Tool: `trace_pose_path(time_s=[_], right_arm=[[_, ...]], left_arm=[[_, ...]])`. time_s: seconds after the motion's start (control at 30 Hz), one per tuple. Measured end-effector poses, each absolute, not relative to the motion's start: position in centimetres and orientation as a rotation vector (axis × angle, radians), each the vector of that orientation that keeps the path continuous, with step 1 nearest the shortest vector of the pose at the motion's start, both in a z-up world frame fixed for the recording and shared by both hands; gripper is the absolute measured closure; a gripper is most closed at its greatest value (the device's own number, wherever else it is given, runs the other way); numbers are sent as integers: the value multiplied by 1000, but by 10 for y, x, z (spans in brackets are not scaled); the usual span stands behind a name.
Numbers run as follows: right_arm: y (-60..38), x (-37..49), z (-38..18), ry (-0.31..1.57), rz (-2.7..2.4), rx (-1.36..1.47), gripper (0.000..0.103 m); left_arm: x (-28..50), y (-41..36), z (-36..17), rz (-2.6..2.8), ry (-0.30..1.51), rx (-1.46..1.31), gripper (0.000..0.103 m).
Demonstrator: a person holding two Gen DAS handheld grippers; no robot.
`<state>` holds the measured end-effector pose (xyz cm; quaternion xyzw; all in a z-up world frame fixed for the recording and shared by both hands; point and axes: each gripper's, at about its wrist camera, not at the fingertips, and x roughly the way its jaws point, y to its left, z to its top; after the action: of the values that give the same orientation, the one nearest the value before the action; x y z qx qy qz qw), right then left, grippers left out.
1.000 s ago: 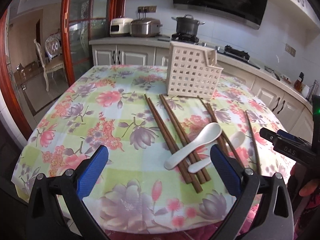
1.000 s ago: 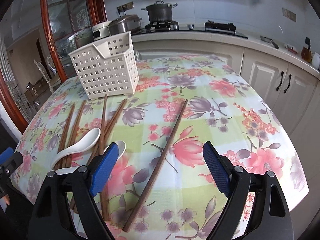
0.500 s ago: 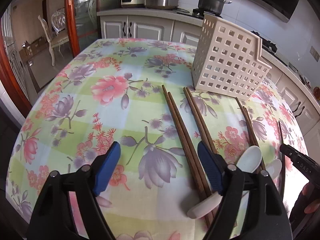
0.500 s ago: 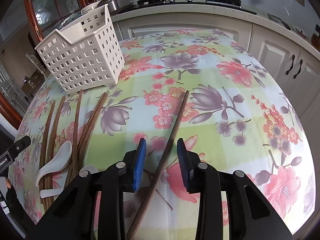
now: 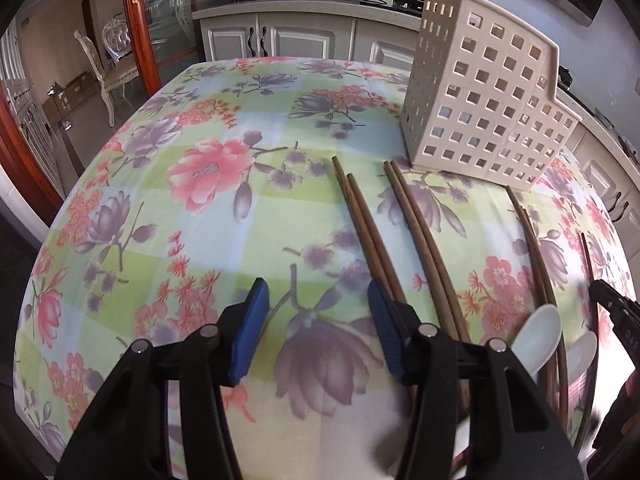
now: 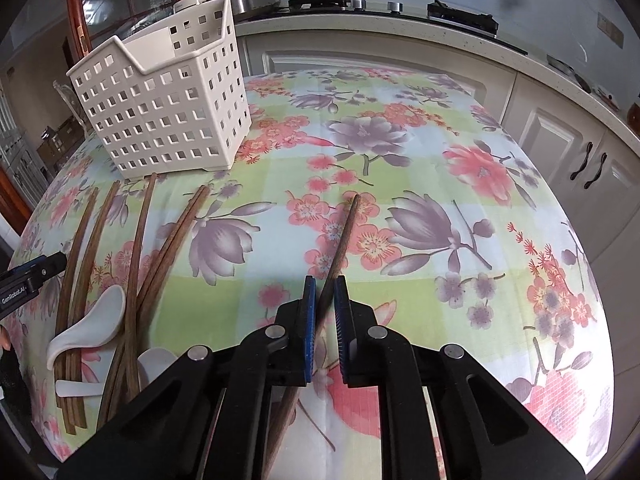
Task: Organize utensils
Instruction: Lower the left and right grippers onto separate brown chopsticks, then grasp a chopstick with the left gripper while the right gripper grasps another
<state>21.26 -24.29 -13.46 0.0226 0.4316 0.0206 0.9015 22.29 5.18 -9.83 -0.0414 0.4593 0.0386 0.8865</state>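
A white perforated basket (image 5: 480, 92) (image 6: 160, 112) stands upright on the floral tablecloth. In front of it lie several brown chopsticks (image 5: 416, 216) (image 6: 136, 248) and two white spoons (image 5: 536, 332) (image 6: 88, 332). My left gripper (image 5: 318, 300) hovers low over bare cloth, jaws closing with nothing between them. The leftmost chopstick pair (image 5: 360, 220) runs just under its right finger. A single chopstick (image 6: 344, 236) lies apart to the right. My right gripper (image 6: 324, 284) has its jaws closing on it, blue pads against both sides.
The round table's cloth (image 5: 160, 240) drops away at the near and side edges. Behind it run a kitchen counter (image 6: 440, 28) with pots, and white cabinets (image 6: 560, 140). A chair (image 5: 112, 60) and a red-framed glass door stand at the left.
The right gripper's jaws have closed from wide apart onto the single chopstick. The left gripper has moved forward and left over the cloth, its jaws narrowing; the spoons now sit to its right.
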Motion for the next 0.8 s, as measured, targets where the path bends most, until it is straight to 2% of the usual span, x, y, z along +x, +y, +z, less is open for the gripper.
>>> trace_pose_path(time_s=[0.37,0.43,0.53,0.7,0.8], right_arm=[[-246,213,-135,888,70,63,91],[-247,213,-135,889,75,68,91],[-246,214,-134,894,83,57,91],[-245,220,-134,903,81,30,91],[-242,223,-134,905,75,1,91]], left_arm=[[236,39,-93,89,953,-83,56],[240,39,-97,91,963,-87,60],[244,36,-99,120,955,-56,73],[250,27,-99,77,960,-31,78],[254,22,-99,70,952,-1,86]])
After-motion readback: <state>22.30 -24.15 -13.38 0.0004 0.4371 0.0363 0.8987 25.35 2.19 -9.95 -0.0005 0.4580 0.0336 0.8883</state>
